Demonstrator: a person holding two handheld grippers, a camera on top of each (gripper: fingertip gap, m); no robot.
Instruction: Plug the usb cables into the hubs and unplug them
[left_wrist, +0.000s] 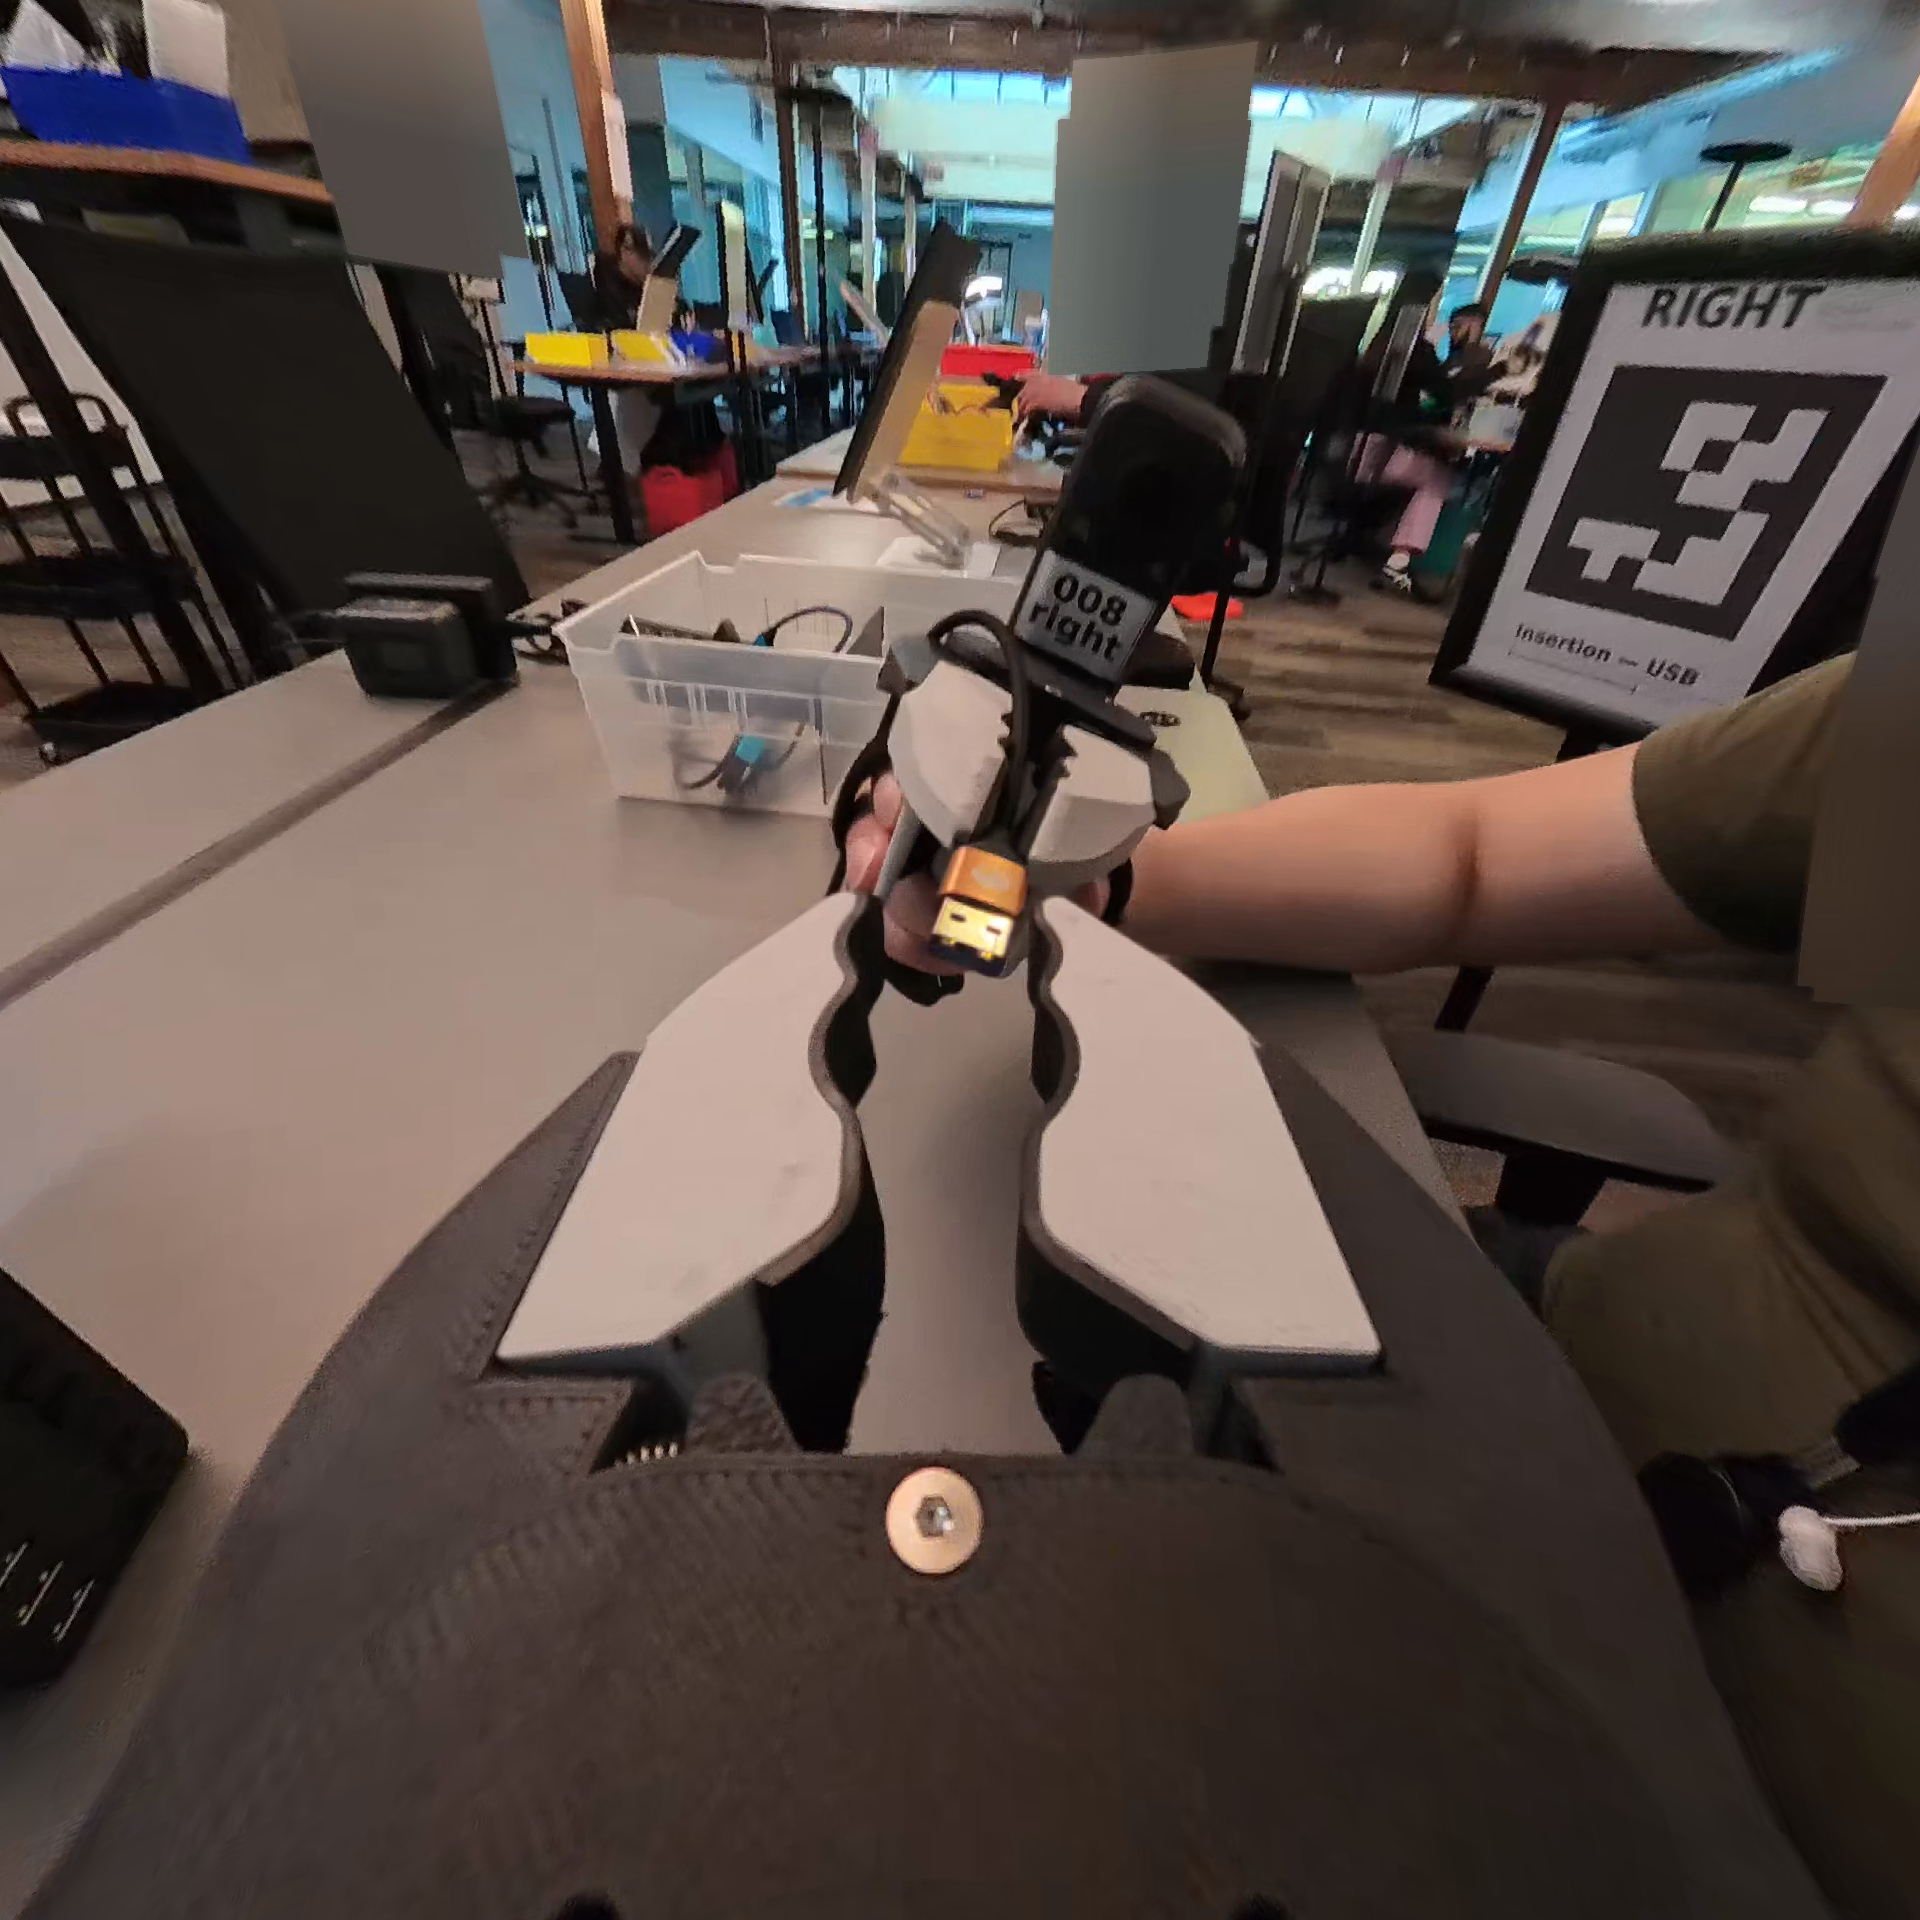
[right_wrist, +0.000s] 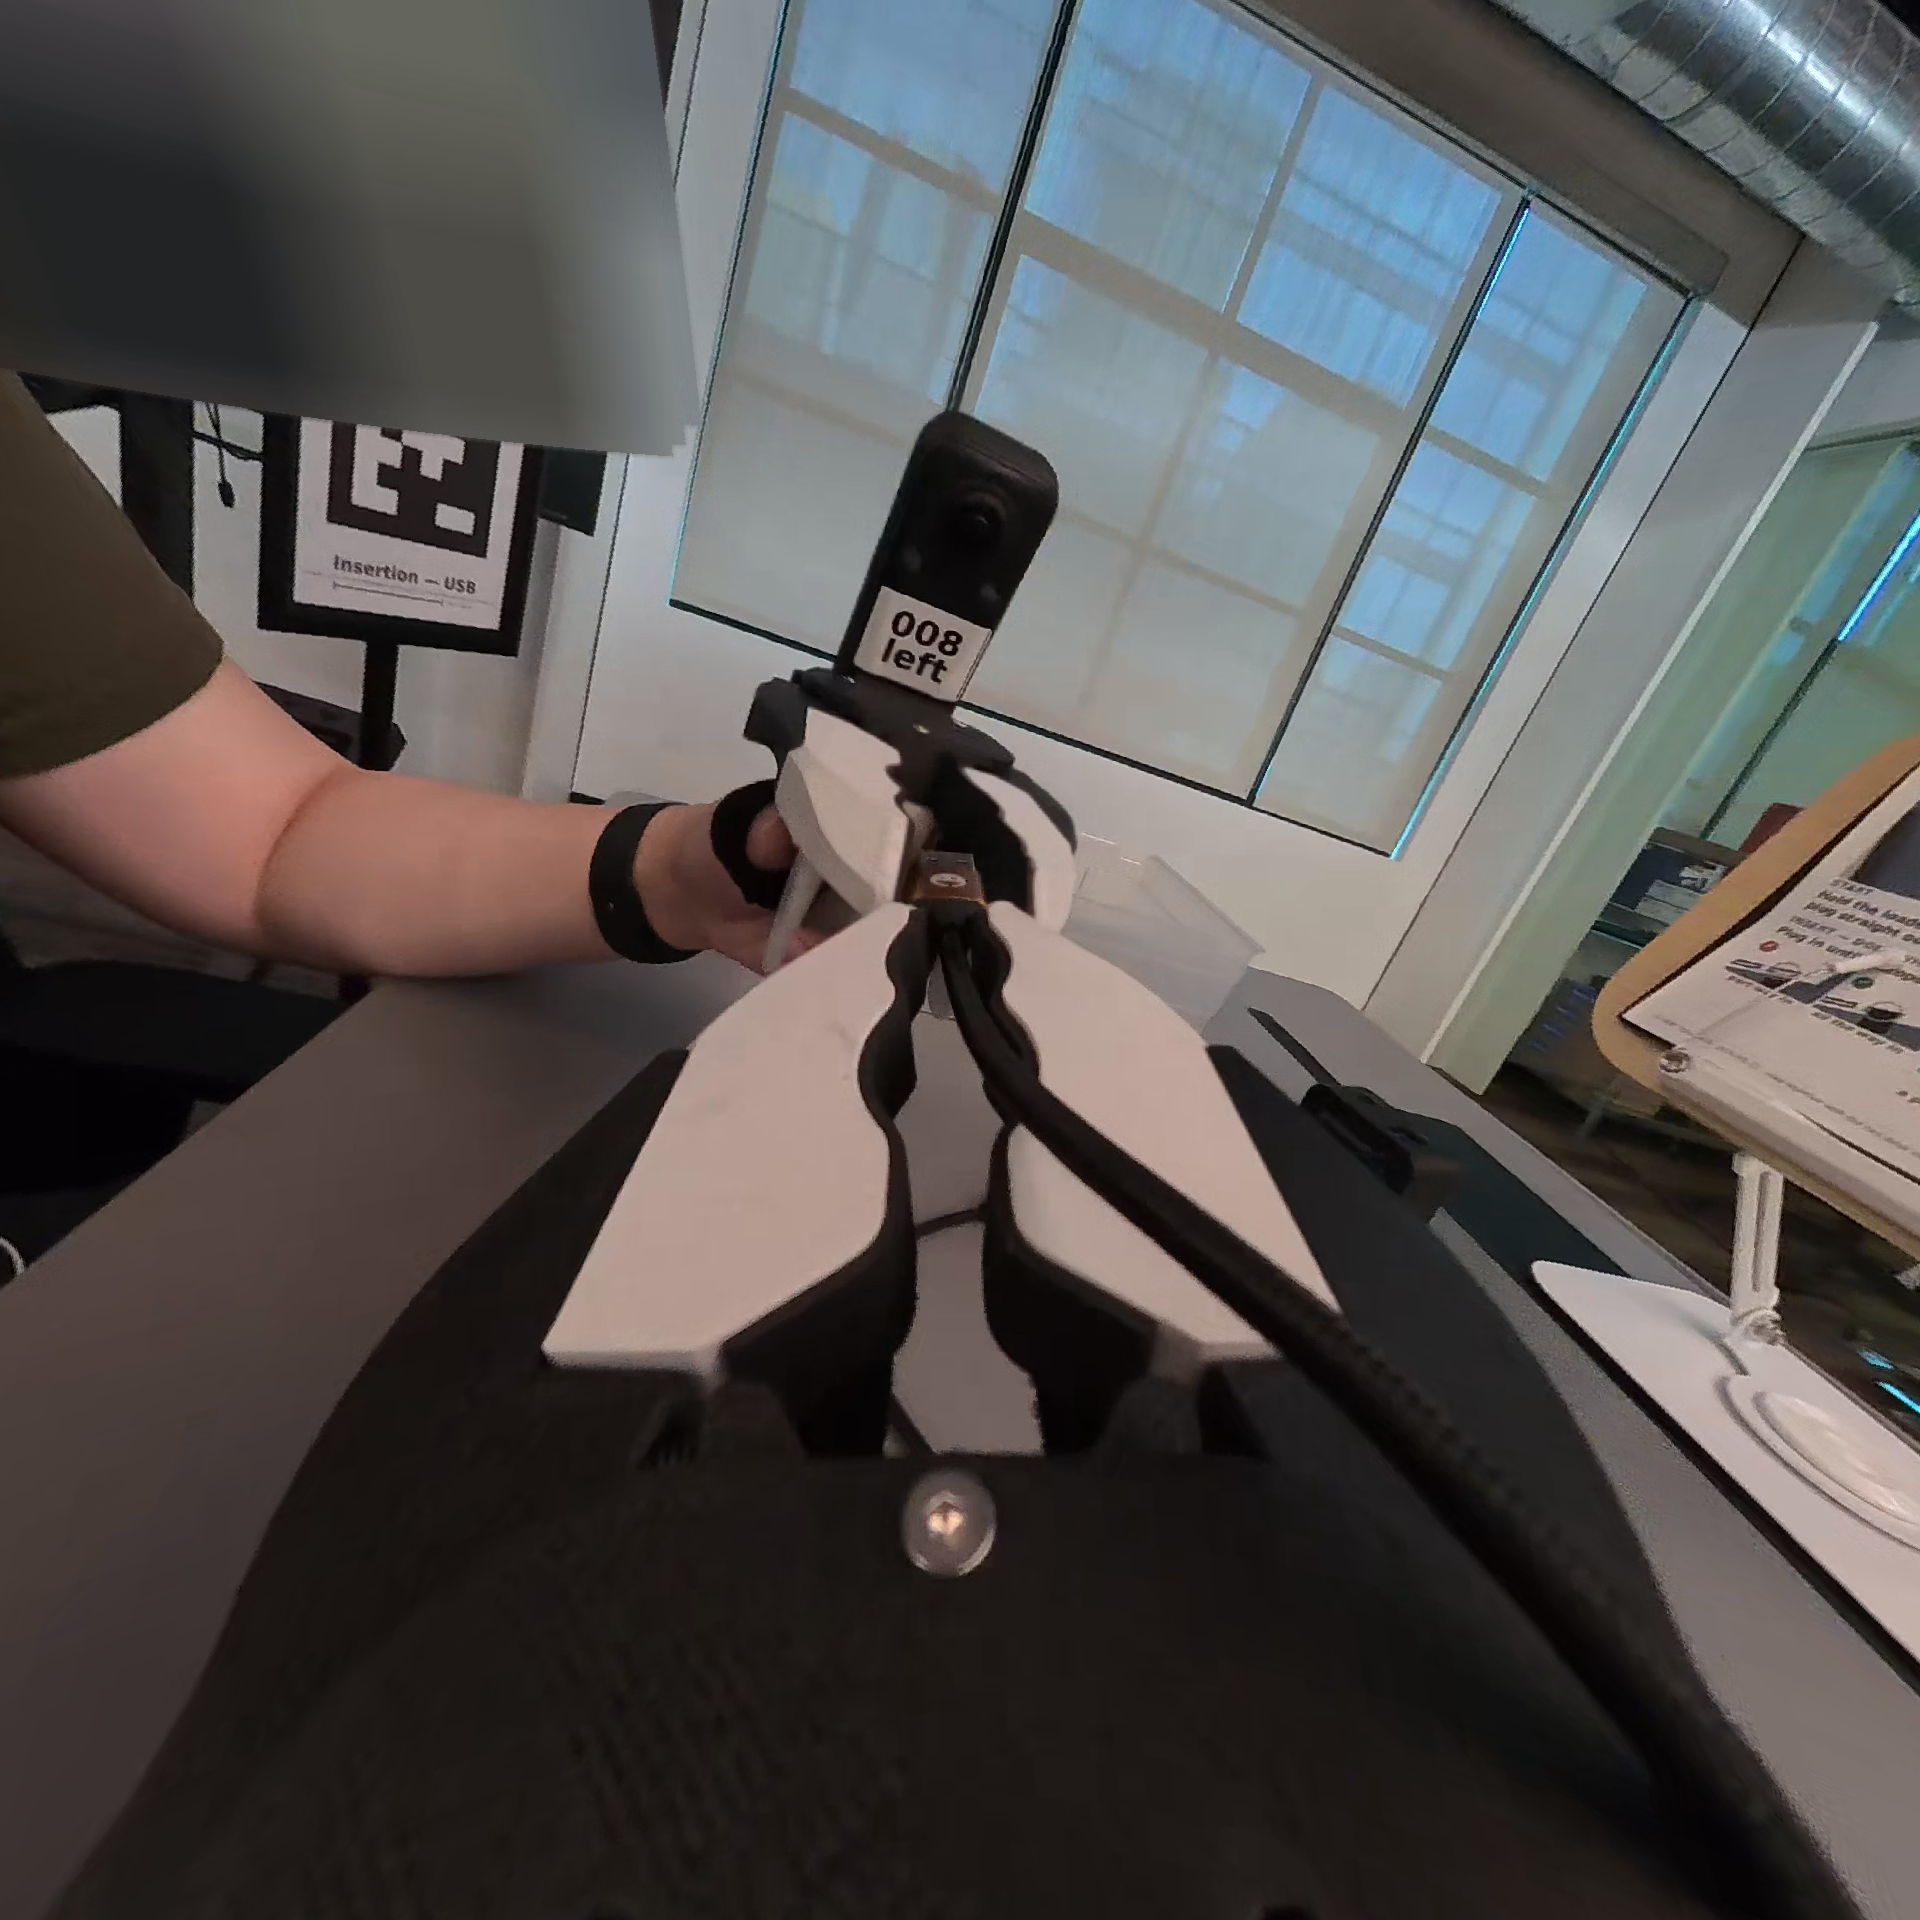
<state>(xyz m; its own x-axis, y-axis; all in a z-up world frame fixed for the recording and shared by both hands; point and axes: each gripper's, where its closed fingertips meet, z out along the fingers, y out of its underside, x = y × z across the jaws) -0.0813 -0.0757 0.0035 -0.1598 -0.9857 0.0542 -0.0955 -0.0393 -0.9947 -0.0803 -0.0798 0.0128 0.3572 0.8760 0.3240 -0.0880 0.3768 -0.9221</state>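
My right gripper is shut on a black braided USB cable just behind its orange-shelled plug, held above the grey table. The cable trails back over the right finger to the lower right. In the left wrist view the right gripper faces me, and the plug points its gold metal end at my left gripper. The left gripper is open and empty. Its fingertips stand on either side of the plug without touching it. The left gripper also shows in the right wrist view.
A clear plastic bin with cables stands farther along the table, a black box to its left. A black device lies at the near left edge. A marker sign stands to the right. An instruction sheet on a stand is at the right. It is some 20 cm from my left tips to the black device.
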